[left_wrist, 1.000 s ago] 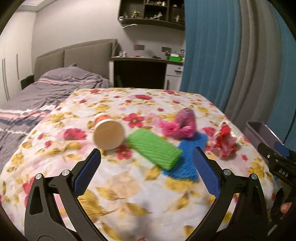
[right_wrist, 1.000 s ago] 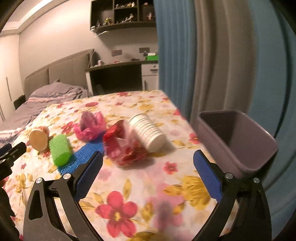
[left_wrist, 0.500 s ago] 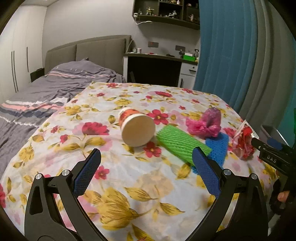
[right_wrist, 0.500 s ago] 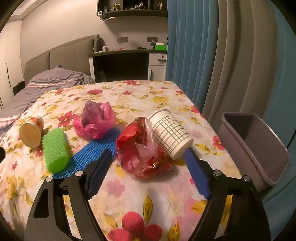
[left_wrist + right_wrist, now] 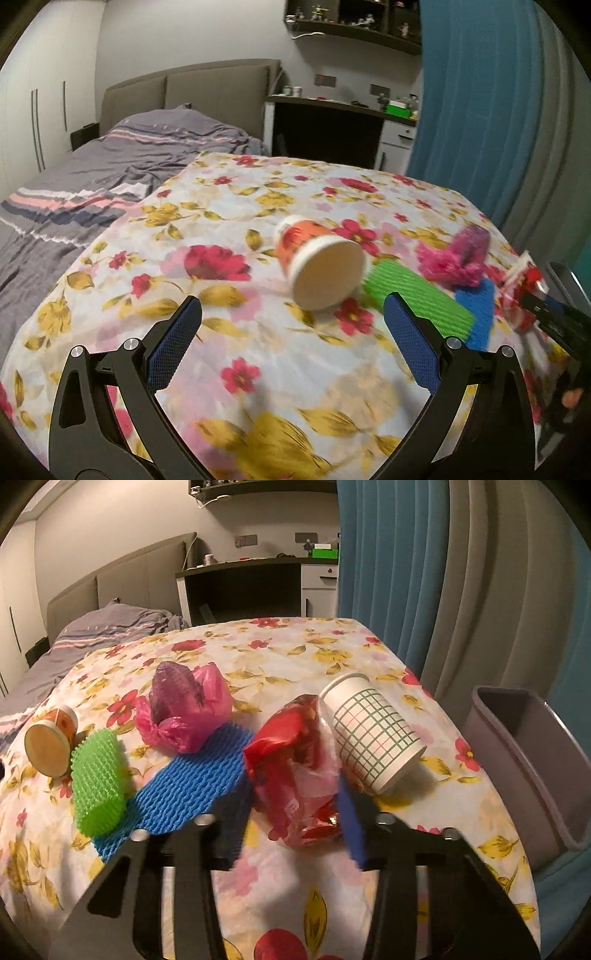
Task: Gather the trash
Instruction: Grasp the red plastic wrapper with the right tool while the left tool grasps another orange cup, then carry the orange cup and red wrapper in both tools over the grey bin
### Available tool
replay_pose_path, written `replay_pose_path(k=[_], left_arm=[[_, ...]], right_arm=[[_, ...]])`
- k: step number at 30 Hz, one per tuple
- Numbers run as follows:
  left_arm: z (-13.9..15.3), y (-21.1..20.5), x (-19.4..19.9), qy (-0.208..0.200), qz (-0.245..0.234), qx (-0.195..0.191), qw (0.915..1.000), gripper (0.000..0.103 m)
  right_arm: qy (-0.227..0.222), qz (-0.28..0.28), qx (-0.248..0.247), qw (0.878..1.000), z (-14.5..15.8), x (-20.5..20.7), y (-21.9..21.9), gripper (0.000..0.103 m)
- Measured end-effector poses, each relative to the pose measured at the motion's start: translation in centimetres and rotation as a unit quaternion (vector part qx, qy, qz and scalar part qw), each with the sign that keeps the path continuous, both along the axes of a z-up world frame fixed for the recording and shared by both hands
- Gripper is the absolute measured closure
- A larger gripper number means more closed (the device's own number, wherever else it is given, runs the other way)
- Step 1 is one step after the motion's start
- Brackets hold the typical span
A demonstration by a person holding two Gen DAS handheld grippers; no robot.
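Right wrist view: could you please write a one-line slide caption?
Right tongs closing around a red plastic bag beside a checked paper cup, grey bin at right.

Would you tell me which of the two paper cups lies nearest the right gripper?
The white cup with the green grid pattern, beside the red bag the right gripper straddles; the orange cup lies far left.

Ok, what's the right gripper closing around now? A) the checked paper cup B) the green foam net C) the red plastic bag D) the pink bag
C: the right gripper has its fingers on either side of the red plastic bag, beside the checked paper cup.
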State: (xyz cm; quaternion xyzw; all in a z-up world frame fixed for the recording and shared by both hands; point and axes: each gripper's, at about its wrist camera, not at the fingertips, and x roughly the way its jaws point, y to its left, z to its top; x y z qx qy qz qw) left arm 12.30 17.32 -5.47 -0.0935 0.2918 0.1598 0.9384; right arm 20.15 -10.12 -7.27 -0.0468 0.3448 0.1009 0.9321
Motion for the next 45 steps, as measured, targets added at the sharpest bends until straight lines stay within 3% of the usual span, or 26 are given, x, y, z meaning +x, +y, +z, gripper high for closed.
replay_pose_path(k=[4,11,23,25,36,45], left_arm=[[-0.8,1.1,1.1,0.014,0.009,-0.007,0.9998,0.006],[-1.5,1.8,2.9,0.028,0.009,-0.019,0.9994,0.020],[-3.2,3.0,5.2,0.062,-0.002,-0.068,0.9957,0.082],[-3.3,3.2,5.3,0.064,-0.006,-0.070,0.9954,0.100],[-0.8,2.6,2.6,0.021,-0.029,-0.067,0.9971,0.101],[2.5,-2.4,0.5,-0.017,-0.097,-0.057,0.9935,0.101]], right_arm=[[0.002,0.007,0.004,1.000,0.1,-0.2,-0.1,0.087],[-0.019,0.021,0.027,0.999,1.4,-1.9,-0.8,0.089],[-0.034,0.043,0.059,0.997,3.0,-5.4,-1.8,0.089],[-0.036,0.045,0.061,0.996,3.2,-5.8,-1.9,0.089],[-0.049,0.033,0.062,0.996,3.9,-7.9,-4.7,0.089],[-0.057,0.015,0.076,0.995,4.6,-8.6,-6.3,0.089]])
